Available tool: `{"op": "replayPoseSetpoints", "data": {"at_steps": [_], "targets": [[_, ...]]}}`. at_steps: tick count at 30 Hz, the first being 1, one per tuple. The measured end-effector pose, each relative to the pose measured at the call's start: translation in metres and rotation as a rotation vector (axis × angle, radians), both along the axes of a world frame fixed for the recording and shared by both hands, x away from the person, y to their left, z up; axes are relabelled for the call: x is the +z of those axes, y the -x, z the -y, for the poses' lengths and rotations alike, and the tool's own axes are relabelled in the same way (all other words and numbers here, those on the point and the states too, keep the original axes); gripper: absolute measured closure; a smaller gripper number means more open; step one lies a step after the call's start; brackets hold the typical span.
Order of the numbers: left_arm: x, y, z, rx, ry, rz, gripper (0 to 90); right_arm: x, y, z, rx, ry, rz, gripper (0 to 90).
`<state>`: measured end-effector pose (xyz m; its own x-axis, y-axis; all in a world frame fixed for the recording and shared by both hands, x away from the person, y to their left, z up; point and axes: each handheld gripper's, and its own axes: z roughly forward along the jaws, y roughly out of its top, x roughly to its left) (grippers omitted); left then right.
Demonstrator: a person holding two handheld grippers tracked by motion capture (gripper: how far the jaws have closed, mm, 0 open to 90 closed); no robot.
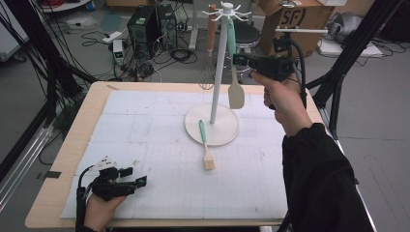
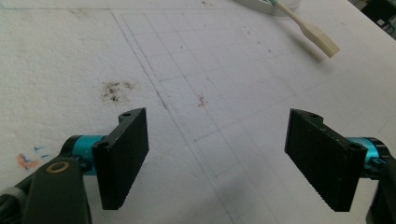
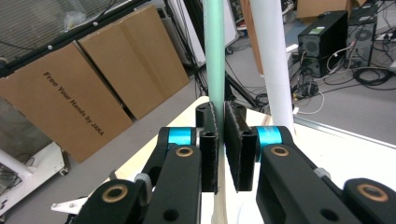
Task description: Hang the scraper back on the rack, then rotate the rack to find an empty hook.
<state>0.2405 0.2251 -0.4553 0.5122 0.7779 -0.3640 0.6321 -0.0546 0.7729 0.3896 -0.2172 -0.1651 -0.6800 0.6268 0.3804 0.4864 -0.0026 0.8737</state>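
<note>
The rack (image 1: 213,126) is set mid-table (image 1: 58,193). A spatula (image 1: 235,92) is hung on its right, a whisk (image 1: 207,75) seemingly behind-left. A brush (image 1: 206,147) is laid across the base's front edge.

We wear a black sleeve (image 1: 319,179) on our right arm. Both claws, left claw (image 2: 217,158) and right claw (image 3: 221,149), have ridged black pads, cyan collars, brass-ringed screws and black cables.
</note>
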Motion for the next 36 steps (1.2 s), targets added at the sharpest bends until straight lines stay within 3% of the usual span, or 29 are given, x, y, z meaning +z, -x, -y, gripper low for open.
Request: {"op": "replayPoseSetpoints", "data": {"at_steps": [3, 6, 11, 19, 26, 29, 32, 36], "targets": [[0.000, 0.000, 0.000, -0.001, 0.000, 0.000, 22.3, -0.001, -0.002, 0.001, 0.011, -0.003, -0.003, 81.7], [0.000, 0.000, 0.000, 0.001, -0.001, 0.003, 22.3, 0.000, -0.001, 0.003, -0.019, -0.028, 0.010, 72.8], [0.000, 0.000, 0.000, 0.000, -0.002, -0.002, 22.3, 0.004, 0.000, 0.010, -0.076, -0.027, 0.025, 63.0], [0.000, -0.001, 0.000, 0.000, -0.001, -0.004, 22.3, 0.008, 0.001, 0.020, -0.127, -0.025, 0.031, 59.9], [0.000, -0.001, 0.000, 0.000, 0.001, -0.005, 22.3, 0.015, -0.003, 0.023, -0.152, -0.013, 0.037, 63.0], [0.000, -0.001, 0.000, 0.000, 0.002, -0.006, 22.3, 0.021, -0.007, 0.023, -0.162, -0.011, 0.045, 71.3], [0.000, -0.001, 0.000, -0.001, 0.004, -0.006, 22.3, 0.029, -0.010, 0.023, -0.166, -0.009, 0.050, 89.5], [0.000, -0.001, -0.001, -0.001, 0.005, -0.005, 22.3, 0.040, -0.017, 0.020, -0.193, 0.020, 0.048, 89.8]]}}
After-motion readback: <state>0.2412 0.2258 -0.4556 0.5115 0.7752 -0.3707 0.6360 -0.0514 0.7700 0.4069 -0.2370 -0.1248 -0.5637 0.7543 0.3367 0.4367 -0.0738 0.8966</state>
